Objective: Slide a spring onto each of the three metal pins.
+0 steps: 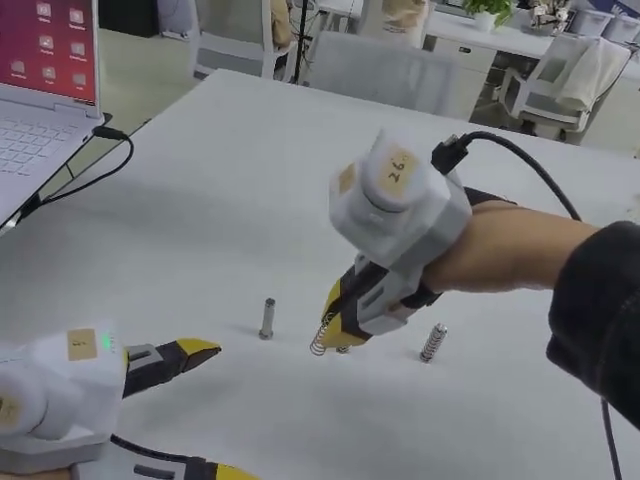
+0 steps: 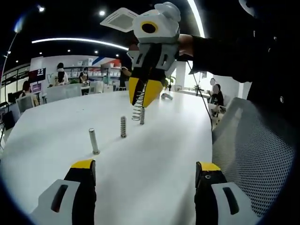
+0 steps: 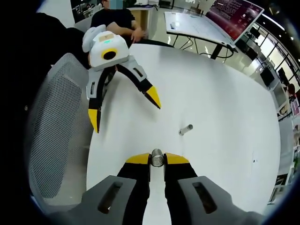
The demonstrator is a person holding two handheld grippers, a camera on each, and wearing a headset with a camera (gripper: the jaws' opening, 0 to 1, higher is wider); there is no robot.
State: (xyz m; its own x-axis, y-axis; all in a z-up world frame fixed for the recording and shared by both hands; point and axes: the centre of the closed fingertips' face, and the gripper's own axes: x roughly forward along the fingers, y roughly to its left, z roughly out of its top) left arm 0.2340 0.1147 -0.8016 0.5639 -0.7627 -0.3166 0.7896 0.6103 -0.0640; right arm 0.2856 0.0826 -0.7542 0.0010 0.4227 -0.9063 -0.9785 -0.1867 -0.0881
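You're working in an open-plan office. Your white table [image 1: 250,180] carries a laptop [image 1: 40,90] with a cable plugged into its side, and a grey mesh chair [image 2: 253,140] stands just beside the table. Beyond it you can see more desks [image 1: 470,38] and office chairs [image 1: 560,70] — one desk has a potted plant [image 1: 490,8]. Other people [image 2: 61,75] sit at the far desks under long ceiling strip lights [image 2: 75,41].

Right claw [image 3: 157,159] clamped on spring [image 3: 157,158]; bare pin [image 3: 185,129] beyond
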